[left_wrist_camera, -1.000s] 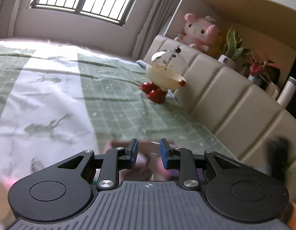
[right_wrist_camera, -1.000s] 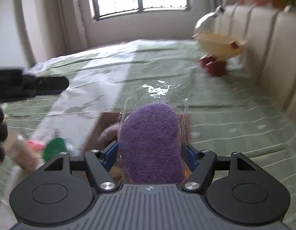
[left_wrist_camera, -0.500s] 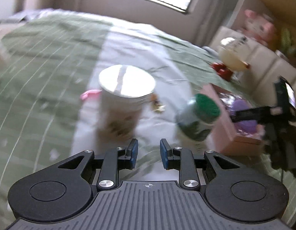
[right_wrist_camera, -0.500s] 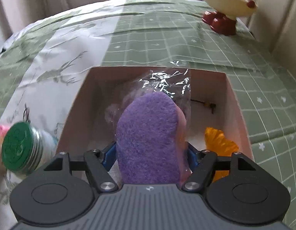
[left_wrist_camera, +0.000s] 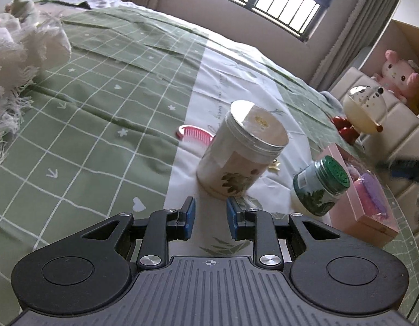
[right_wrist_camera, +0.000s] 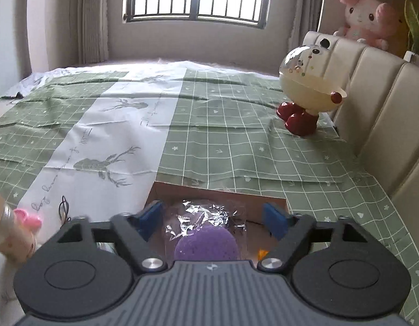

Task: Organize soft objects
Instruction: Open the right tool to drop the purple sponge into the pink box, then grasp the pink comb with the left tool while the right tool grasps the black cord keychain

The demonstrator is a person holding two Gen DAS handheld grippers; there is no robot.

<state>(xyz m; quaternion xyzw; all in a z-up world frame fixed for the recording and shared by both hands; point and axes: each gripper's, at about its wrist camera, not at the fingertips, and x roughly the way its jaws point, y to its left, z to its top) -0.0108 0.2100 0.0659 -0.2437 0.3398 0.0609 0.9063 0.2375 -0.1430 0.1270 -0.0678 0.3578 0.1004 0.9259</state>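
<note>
A purple sponge in clear wrap lies in the pink box, under my right gripper, whose jaws stand wide apart around it without touching. In the left wrist view the same box with the purple sponge sits at the right. My left gripper is empty, jaws a small gap apart, just above the bed in front of a silver-lidded tin. A green-lidded jar lies tilted beside the box.
A pink comb lies behind the tin. A white fringed blanket is at the far left. A round cream toy with red feet stands by the padded headboard. A pink plush sits above it.
My right gripper has opened and let go of the wrapped purple sponge, which now lies in the box. My left gripper swung left from the headboard to the tin and jar.
</note>
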